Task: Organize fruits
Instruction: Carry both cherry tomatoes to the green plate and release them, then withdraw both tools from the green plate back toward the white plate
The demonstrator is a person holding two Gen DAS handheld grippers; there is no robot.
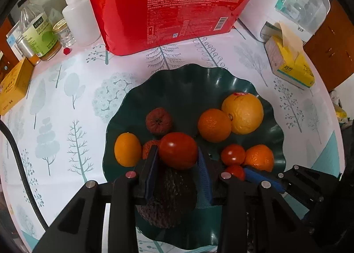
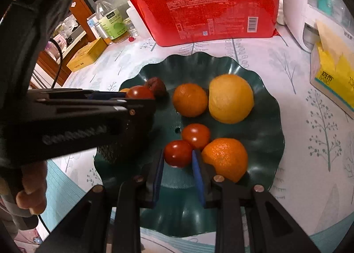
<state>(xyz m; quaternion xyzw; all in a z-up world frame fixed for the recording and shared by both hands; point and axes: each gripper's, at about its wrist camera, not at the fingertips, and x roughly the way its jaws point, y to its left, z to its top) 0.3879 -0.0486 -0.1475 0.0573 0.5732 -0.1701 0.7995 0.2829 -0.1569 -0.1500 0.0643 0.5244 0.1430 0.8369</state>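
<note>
Left tongs (image 1: pixel 178 153): closed on a cherry tomato (image 1: pixel 178 150), blue pads pressed to its two sides, held above the avocado (image 1: pixel 170 197) at the near edge of the plate.
Right tongs (image 2: pixel 178 155): closed on a second cherry tomato (image 2: pixel 178 153), one blue pad on either side, low over the plate.
Plate (image 1: pixel 221 80): dark green with a wavy rim, standing on the surface (image 1: pixel 73 102), which wears a white cloth printed with trees.
Fruits on the plate: a large yellow orange (image 1: pixel 243 114) touching a smaller mandarin (image 1: pixel 214 125) at the far right; another mandarin (image 2: pixel 224 159) just beside the right tongs; a loose cherry tomato (image 2: pixel 195 135) touching the held one; a wrinkled dark red fruit (image 1: pixel 158 120) toward the left; a small oval orange fruit (image 1: pixel 127 149) at the left rim.
Behind the plate: a red pack of paper cups (image 1: pixel 170 14), a white squeeze bottle (image 1: pixel 79 22), a green-labelled bottle (image 1: pixel 42 33).
Sides: a yellow tissue pack (image 1: pixel 289 62) to the right, a yellow box (image 1: pixel 13 89) to the left.
Person: fingers (image 2: pixel 33 188) wrapped around the left tool's handle, seen from the right wrist.
</note>
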